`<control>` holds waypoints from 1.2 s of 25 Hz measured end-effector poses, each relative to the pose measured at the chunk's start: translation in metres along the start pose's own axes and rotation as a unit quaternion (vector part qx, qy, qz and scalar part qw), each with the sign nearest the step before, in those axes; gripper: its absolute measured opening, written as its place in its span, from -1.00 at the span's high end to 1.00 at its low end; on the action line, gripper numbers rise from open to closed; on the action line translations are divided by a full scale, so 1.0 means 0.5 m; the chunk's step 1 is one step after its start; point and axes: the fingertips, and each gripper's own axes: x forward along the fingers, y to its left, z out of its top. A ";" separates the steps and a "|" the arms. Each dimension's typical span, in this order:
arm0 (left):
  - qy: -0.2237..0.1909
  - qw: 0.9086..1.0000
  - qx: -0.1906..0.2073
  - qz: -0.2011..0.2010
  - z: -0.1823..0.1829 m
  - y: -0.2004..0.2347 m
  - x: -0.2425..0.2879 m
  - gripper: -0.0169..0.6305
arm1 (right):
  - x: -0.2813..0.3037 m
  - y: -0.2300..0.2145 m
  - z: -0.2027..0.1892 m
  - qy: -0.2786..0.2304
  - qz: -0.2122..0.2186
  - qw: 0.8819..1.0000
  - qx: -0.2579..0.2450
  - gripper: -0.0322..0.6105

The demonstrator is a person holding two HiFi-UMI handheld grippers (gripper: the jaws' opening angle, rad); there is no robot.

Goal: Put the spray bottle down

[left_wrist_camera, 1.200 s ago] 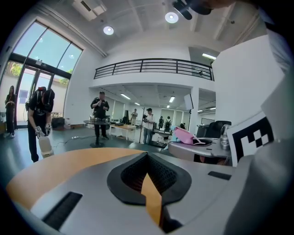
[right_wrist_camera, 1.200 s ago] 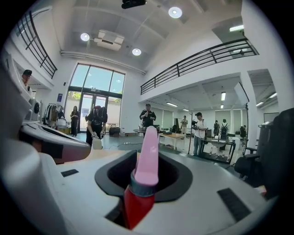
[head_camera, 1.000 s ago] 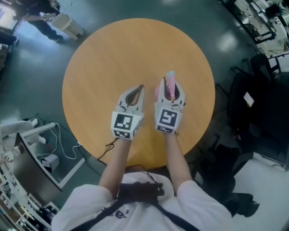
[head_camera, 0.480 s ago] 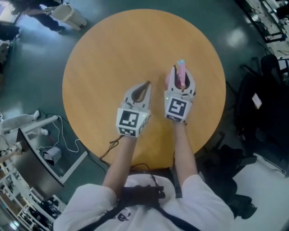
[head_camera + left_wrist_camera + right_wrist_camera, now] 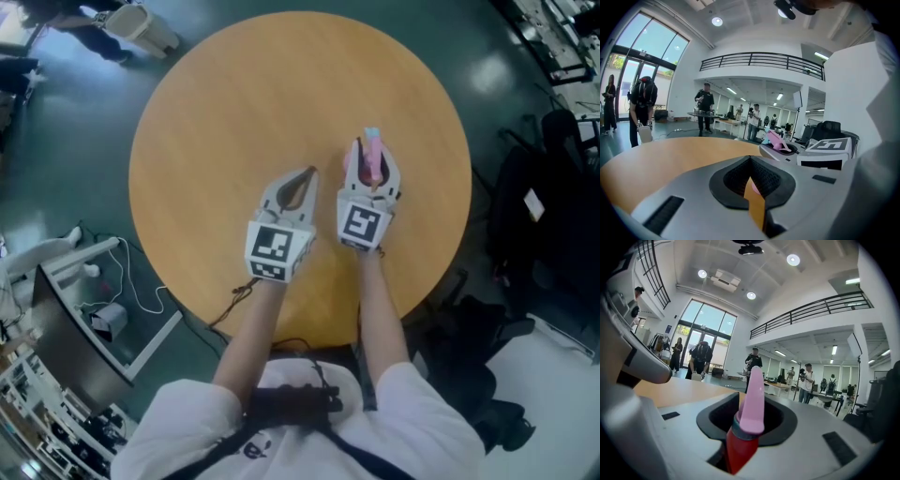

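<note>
A spray bottle [image 5: 372, 156] with a pink spray head and a red body [image 5: 740, 446] stands upright between the jaws of my right gripper [image 5: 367, 141], which is shut on it. The bottle hangs over the right half of a round wooden table [image 5: 262, 94]; whether its base touches the top is hidden. My left gripper [image 5: 307, 172] is just to the left of it, level with it, with its jaws drawn together at the tips and nothing in them. From the left gripper view the pink spray head [image 5: 778, 140] shows off to the right.
A white bin [image 5: 141, 37] stands on the dark floor beyond the table's far left edge. Black chairs and bags [image 5: 534, 216] crowd the right side. A metal stand with white cables [image 5: 94, 309] is at the left. Several people [image 5: 754, 363] stand far off in the hall.
Both grippers have sunk a little toward the tabletop, side by side. The right gripper keeps the spray bottle between its jaws.
</note>
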 end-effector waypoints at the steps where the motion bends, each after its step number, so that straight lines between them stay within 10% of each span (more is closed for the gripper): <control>1: 0.000 1.000 0.000 0.000 -0.001 -0.001 -0.004 0.91 | -0.002 0.001 -0.001 0.010 -0.001 1.000 0.005 0.49; 8: -0.002 1.000 0.005 -0.002 0.006 -0.001 -0.043 0.91 | 0.007 0.004 -0.028 0.090 0.014 0.995 0.042 0.02; 24: -0.049 0.999 0.019 -0.011 0.054 -0.042 -0.277 0.91 | -0.279 0.002 0.057 0.101 -0.040 0.989 0.101 -0.02; 30: -0.084 0.996 0.034 -0.023 0.094 -0.065 -0.363 0.91 | -0.385 0.079 0.178 0.051 -0.020 0.991 0.120 0.65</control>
